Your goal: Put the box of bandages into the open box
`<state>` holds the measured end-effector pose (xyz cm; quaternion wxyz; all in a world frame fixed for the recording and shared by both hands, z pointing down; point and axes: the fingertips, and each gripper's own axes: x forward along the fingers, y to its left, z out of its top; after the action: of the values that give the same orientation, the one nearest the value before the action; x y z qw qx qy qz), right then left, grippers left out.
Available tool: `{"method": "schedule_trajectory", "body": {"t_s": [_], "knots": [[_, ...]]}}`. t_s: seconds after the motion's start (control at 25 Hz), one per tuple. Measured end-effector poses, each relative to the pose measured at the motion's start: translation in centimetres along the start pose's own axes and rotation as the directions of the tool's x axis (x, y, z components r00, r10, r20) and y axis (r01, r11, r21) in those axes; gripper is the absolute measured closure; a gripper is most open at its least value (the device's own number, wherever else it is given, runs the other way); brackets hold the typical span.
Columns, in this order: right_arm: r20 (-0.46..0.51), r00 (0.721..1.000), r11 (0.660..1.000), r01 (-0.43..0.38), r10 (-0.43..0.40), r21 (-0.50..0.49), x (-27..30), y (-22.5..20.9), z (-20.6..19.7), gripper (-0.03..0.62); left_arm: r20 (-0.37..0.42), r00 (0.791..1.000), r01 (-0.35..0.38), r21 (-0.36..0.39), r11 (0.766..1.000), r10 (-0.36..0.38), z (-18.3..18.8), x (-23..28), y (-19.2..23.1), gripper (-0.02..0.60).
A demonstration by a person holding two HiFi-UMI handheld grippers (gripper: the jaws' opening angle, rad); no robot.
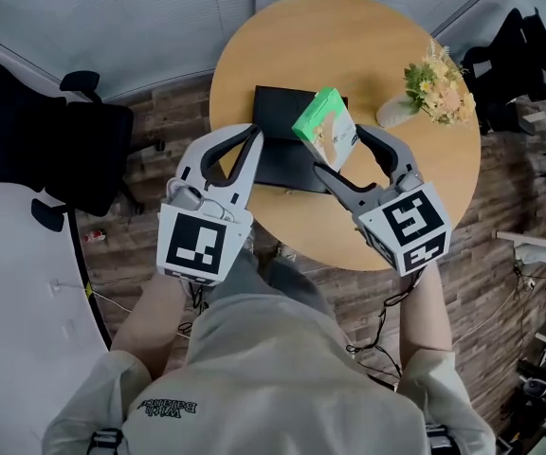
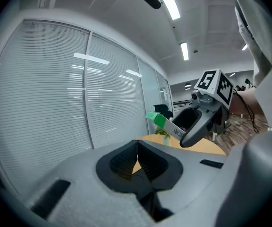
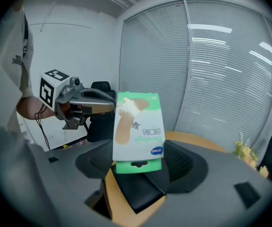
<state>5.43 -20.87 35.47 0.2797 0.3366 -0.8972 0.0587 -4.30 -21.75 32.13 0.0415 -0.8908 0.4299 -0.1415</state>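
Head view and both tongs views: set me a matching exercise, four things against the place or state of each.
Things:
1. left tongs
2. right tongs
3. black box
4. flowers

Places or states:
A. on the table, to the right of the black box in the head view
B. shut, nothing between them
C. shut on the bandage box
D. flat on the table, under the raised bandage box

Pairs: 1-B, 2-C, 3-D, 4-A

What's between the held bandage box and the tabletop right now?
The black box: it sits on the table below the bandage box. Clearest in the right gripper view; head view agrees.
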Motion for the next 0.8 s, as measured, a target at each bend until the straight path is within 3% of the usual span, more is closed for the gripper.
{"method": "schedule_trajectory", "body": {"t_s": [0.4, 0.8], "knots": [[-0.15, 0.986, 0.997, -0.078, 0.078, 0.009, 3.9, 1.4, -5.6, 0.283, -0.098, 0.995, 0.017, -0.045, 0.999, -0.021, -5.3, 1.6, -0.6, 0.558], [-0.285, 0.95, 0.991, -0.132, 0.13, 0.014, 7.7, 2.3, -11.9, 0.283, -0.201, 0.978, 0.034, -0.112, 0.993, -0.056, -11.3, 3.2, -1.2, 0.558]]}}
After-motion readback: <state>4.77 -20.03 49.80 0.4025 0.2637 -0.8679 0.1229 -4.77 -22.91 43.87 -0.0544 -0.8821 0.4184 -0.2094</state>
